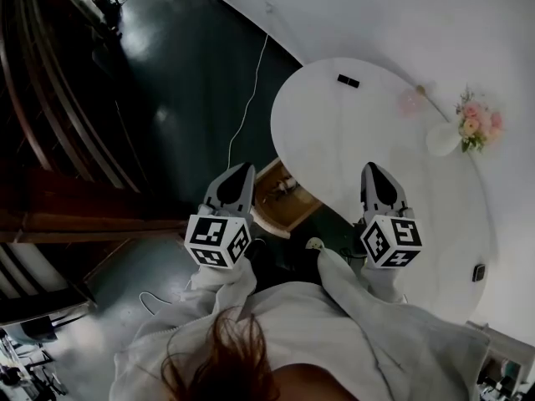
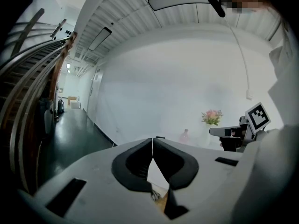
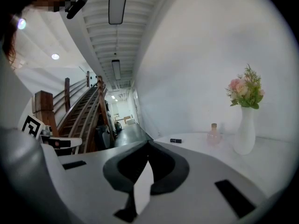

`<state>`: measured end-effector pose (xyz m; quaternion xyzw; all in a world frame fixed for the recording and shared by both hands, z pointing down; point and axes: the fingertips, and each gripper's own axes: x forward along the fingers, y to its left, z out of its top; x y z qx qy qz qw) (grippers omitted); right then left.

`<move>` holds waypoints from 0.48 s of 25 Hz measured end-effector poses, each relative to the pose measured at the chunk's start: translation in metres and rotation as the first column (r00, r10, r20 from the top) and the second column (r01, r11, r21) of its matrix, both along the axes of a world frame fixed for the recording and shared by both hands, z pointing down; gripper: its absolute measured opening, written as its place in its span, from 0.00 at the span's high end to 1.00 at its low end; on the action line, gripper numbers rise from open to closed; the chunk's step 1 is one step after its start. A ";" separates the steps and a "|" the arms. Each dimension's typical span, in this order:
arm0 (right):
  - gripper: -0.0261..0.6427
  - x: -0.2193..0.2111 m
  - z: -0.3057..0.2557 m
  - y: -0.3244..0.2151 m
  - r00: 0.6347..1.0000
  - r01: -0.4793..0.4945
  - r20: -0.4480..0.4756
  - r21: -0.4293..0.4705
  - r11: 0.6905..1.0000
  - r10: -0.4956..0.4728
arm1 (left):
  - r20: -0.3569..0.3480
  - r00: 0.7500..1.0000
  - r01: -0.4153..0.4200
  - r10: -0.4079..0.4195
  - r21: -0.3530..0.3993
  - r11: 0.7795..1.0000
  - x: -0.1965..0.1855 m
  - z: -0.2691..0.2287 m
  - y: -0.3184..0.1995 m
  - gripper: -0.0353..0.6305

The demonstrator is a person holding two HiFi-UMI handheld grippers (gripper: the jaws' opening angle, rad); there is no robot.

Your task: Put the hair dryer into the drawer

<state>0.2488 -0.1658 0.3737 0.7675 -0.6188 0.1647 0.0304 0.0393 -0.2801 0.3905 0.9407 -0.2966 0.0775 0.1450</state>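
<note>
I hold left gripper point(image 1: 244, 170) and right gripper point(image 1: 371, 170), each with jaws closed, empty (open drawer point(image 1: 297, 210) between them).

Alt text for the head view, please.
Seen from above, a person holds the left tongs and right tongs, both shut and empty; between them shows an open wooden drawer by a white table with a flower vase.

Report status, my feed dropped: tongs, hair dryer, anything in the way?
Left tongs shut, empty. Right tongs shut, empty. Hair dryer not in sight; drawer open under the table. Nothing seen in the way.
</note>
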 end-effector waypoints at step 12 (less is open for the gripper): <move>0.89 -0.020 0.007 0.005 1.000 0.026 0.008 -0.006 1.000 -0.026 | 0.018 1.000 0.001 -0.001 0.004 1.000 0.001 0.006 0.012 0.92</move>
